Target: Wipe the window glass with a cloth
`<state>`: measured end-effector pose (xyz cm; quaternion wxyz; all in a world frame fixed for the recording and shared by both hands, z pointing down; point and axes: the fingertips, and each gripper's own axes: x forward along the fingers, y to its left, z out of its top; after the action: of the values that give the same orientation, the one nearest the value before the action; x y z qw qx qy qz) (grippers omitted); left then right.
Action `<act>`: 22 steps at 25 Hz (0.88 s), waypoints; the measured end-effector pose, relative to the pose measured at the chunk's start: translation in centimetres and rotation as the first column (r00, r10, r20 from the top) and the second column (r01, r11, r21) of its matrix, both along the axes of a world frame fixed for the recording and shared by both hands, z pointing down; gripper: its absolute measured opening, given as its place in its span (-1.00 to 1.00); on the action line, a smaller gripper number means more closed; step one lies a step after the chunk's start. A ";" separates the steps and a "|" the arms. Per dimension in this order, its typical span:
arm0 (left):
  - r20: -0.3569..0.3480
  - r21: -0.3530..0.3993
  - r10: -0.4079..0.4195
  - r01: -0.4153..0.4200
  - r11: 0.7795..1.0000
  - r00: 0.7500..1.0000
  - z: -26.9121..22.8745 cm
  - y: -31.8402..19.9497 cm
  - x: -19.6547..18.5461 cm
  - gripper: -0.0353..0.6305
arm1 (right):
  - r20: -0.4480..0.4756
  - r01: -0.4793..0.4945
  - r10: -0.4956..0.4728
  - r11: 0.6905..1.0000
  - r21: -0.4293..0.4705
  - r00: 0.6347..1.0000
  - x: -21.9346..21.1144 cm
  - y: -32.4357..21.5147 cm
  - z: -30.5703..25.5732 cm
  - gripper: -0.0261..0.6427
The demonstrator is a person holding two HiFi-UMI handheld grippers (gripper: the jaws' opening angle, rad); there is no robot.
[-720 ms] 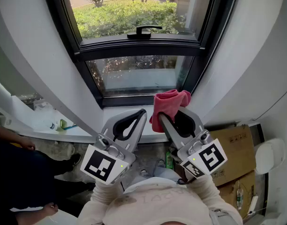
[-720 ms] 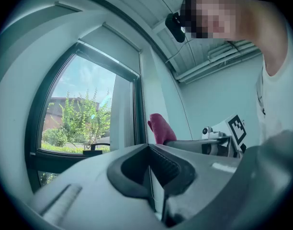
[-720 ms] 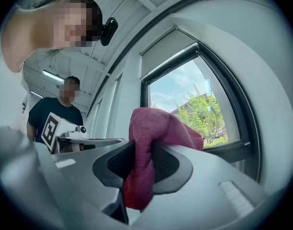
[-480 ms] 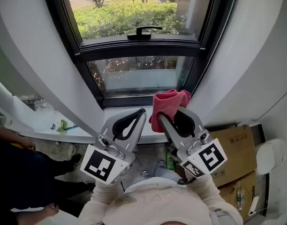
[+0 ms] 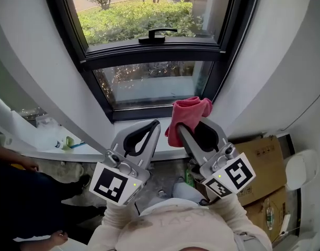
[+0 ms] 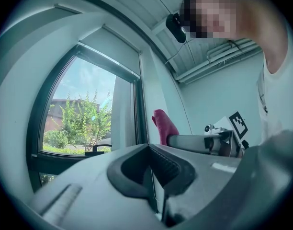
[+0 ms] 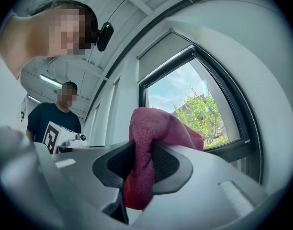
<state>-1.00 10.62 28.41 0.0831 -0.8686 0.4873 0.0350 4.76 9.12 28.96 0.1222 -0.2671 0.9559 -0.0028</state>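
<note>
- Right gripper point(image 7: 140, 160): jaws clamped on the pink cloth point(image 7: 153, 128), which fills the gap between the ribbed pads.
- Left gripper point(image 6: 150, 163): jaws pressed together, with nothing between them; it is held beside the right one and plays no part in the grip.
- Cloth, position: held in the air in front of the window, below the handle point(image 5: 157, 34) and near the lower right corner of the dark frame point(image 5: 217, 72).
- Cloth, orientation: its long axis runs along the right jaws. The bunched, rounded end projects past the jaw tips toward the window, and the narrower tail hangs back toward the gripper body.
- Window glass: a lower pane point(image 5: 149, 82) and an upper pane point(image 5: 134, 12), the latter showing green shrubs outside. The lower pane looks speckled, though whether with dirt or reflections cannot be told.
- Progress: the cloth is picked up and aimed at the window. No view shows it pressed to either pane, so wiping appears not to have begun, and the whole glass surface probably remains to be covered.
</note>
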 end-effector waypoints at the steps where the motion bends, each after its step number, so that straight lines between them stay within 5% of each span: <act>1: 0.000 -0.002 0.000 0.000 1.000 1.000 0.1 -0.1 -0.1 -0.89 | 0.014 0.001 -0.001 1.000 -0.005 1.000 0.1 -0.1 -0.1 -0.57; 11: -0.006 0.004 -0.021 0.021 1.000 1.000 -0.2 -4.5 -0.9 -0.89 | 0.001 0.006 -0.006 0.999 0.032 1.000 0.0 -4.6 -0.3 -0.57; 22: 0.036 0.024 -0.063 0.062 0.998 0.997 -1.8 -15.4 0.0 -0.89 | 0.035 0.077 -0.079 0.996 0.050 0.996 -0.2 -15.8 -1.7 -0.57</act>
<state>-1.02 -4.76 26.58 0.1031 -0.8525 0.5120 0.0220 4.58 -6.63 27.22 0.1461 -0.2266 0.9629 0.0109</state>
